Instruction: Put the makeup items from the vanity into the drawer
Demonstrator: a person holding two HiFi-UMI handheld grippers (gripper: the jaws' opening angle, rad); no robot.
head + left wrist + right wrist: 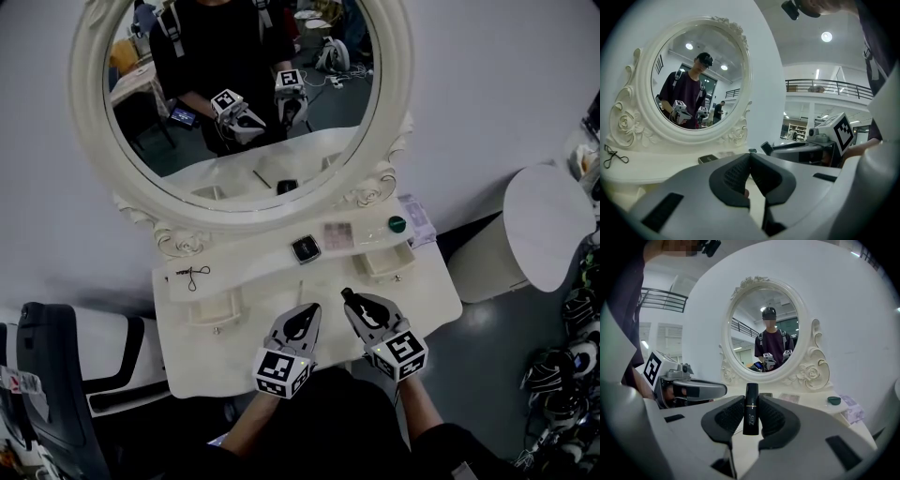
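My right gripper (354, 305) hovers over the front of the white vanity top (262, 281), shut on an upright black lipstick tube (751, 408) clamped between its pads. Just left of it, my left gripper (305, 317) has its jaw tips touching, and I see nothing held in them (750, 158). On the ledge under the oval mirror (239, 84) lie a black compact (306, 248), a pale palette (338, 234) and a small green round item (397, 224). A thin black wire tool (192, 275) lies at the left end. Two small knobbed drawers (214, 309) (387, 262) sit in the vanity front.
A purple packet (419, 220) rests at the vanity's right end. A white rounded stool or bin (548, 225) stands to the right, with shoes (572, 366) on the floor beyond it. A black chair (47, 394) stands at the lower left.
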